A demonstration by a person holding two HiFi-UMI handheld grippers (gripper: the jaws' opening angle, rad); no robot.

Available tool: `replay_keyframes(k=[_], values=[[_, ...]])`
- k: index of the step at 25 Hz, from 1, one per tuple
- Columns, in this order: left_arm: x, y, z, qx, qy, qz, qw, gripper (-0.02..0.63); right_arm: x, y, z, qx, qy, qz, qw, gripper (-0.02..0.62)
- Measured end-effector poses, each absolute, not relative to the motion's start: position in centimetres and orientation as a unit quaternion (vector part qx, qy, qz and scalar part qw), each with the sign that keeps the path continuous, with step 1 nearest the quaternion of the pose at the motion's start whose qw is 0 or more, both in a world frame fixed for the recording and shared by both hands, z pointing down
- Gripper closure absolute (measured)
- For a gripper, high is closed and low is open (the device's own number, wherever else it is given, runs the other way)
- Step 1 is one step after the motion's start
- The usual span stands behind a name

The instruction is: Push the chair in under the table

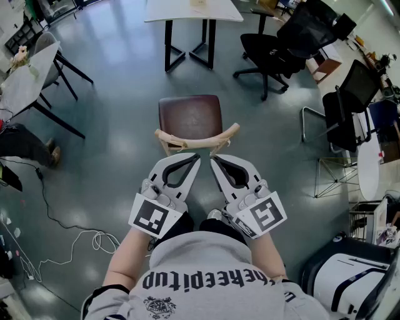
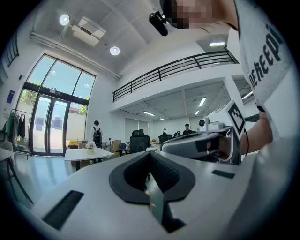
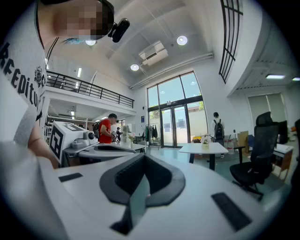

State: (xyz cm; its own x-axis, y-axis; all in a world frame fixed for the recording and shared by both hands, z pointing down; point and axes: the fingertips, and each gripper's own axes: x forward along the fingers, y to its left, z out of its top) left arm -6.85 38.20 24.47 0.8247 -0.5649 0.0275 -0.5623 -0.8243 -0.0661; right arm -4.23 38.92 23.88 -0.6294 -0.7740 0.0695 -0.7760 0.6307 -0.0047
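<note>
A chair with a brown seat (image 1: 189, 116) and a curved wooden backrest (image 1: 197, 139) stands on the grey floor, facing a white table (image 1: 194, 10) with black legs at the top of the head view. A stretch of bare floor lies between the chair and the table. My left gripper (image 1: 194, 157) and right gripper (image 1: 214, 159) are side by side just behind the backrest, both shut with nothing in them. Whether their tips touch the wood I cannot tell. The left gripper view shows shut jaws (image 2: 150, 153) and the table (image 2: 87, 153) far off; the right gripper (image 3: 143, 157) also looks toward the table (image 3: 204, 148).
Black office chairs (image 1: 279, 42) stand to the right of the table. Another white table (image 1: 25, 70) with a chair is at the left. Cables (image 1: 70, 239) trail over the floor at lower left, and a white machine (image 1: 350, 276) sits at lower right. People stand in the distance.
</note>
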Motion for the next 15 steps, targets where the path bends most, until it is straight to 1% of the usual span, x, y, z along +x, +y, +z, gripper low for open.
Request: replay_keyframes(k=[15], values=[[-9.2, 37.0, 25.2, -0.960, 0.277, -0.024, 0.021, 0.591, -6.5, 38.0, 24.5, 0.449, -0.893, 0.020, 0.034, 0.586]])
